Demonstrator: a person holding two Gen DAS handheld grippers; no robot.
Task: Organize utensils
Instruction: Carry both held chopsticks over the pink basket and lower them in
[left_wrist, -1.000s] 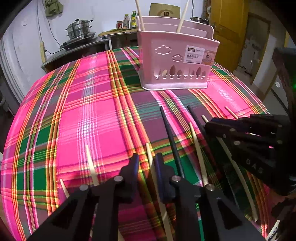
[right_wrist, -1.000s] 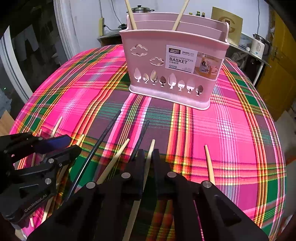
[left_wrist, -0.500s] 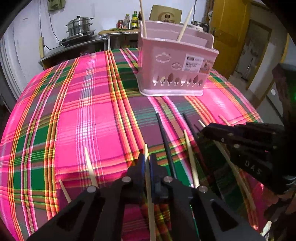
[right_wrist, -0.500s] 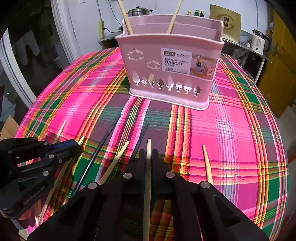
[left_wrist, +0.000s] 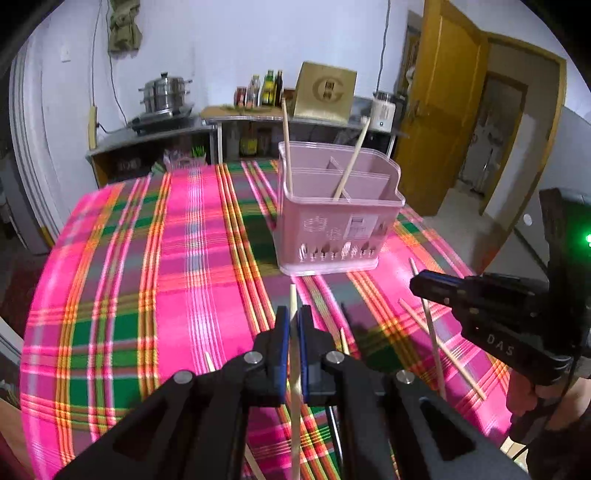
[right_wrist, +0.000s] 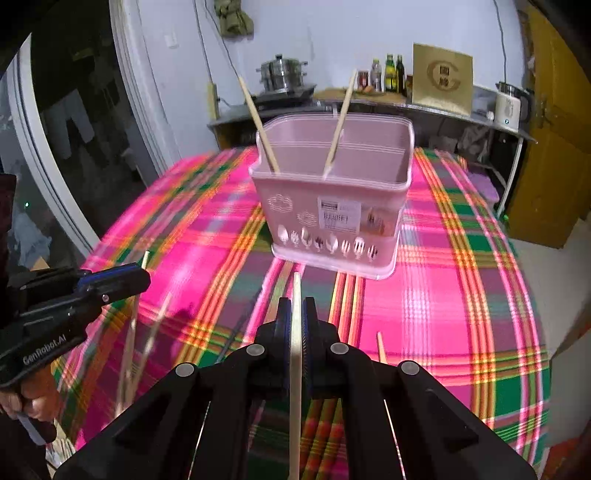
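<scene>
A pink utensil basket (left_wrist: 338, 229) (right_wrist: 332, 218) stands on the plaid tablecloth with two wooden chopsticks (left_wrist: 286, 147) upright in it. My left gripper (left_wrist: 293, 314) is shut on a wooden chopstick (left_wrist: 294, 369) and holds it above the table, short of the basket. My right gripper (right_wrist: 295, 306) is shut on another wooden chopstick (right_wrist: 295, 369), also lifted in front of the basket. Each gripper shows in the other's view, the right gripper (left_wrist: 417, 284) at the right and the left gripper (right_wrist: 142, 275) at the left.
Several loose wooden chopsticks (left_wrist: 439, 347) and dark ones lie on the tablecloth (left_wrist: 147, 277) below the grippers. Behind the table are a counter with a steel pot (left_wrist: 164, 92), bottles and a gold box (left_wrist: 325, 92), and a yellow door (left_wrist: 443, 110) at the right.
Both grippers have risen from the table with their chopsticks held between the fingers. The basket now sits lower and farther in both views.
</scene>
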